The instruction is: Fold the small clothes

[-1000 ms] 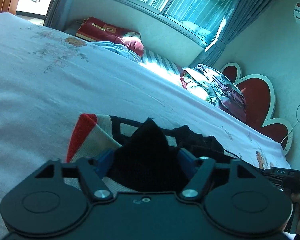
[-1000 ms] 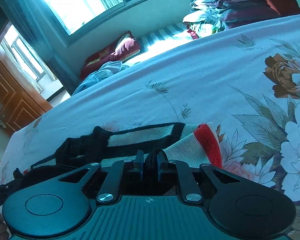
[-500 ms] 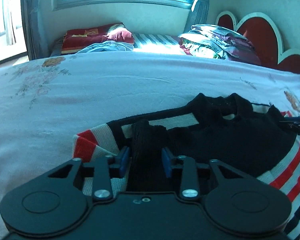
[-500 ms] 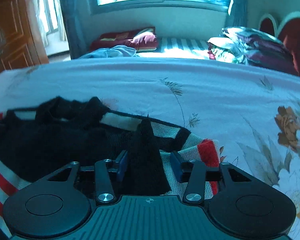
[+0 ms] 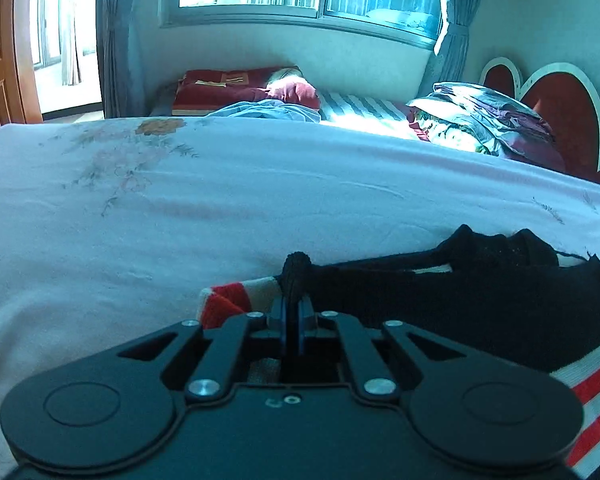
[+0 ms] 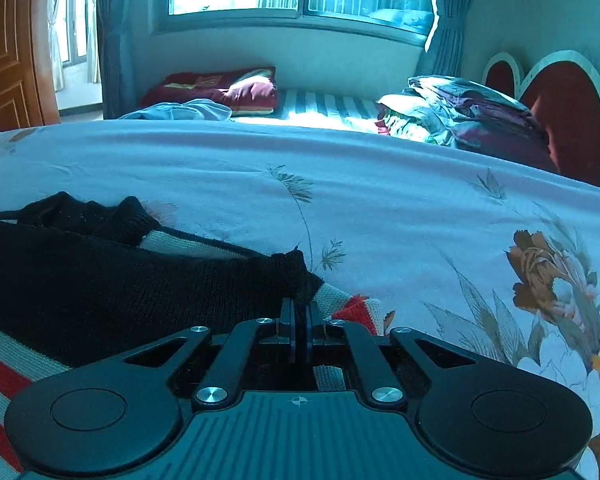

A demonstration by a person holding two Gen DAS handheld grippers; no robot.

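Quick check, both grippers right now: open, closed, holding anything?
Left gripper: closed, jaws pinching black fabric of the sweater.
Right gripper: closed, jaws pinching the sweater's black fabric at its other side.

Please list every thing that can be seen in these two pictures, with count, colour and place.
sweater: 1, black with red and cream stripes, flat on bedsheet, near edge
bedsheet: 1, pale pink, floral print, covers bed
cushion: 1, dark red, under window
folded bedding: 1 pile, mixed colours, by headboard
headboard: 1, red hearts, white rims, right
left claw: 1, black, shut on sweater
right claw: 1, black, shut on sweater
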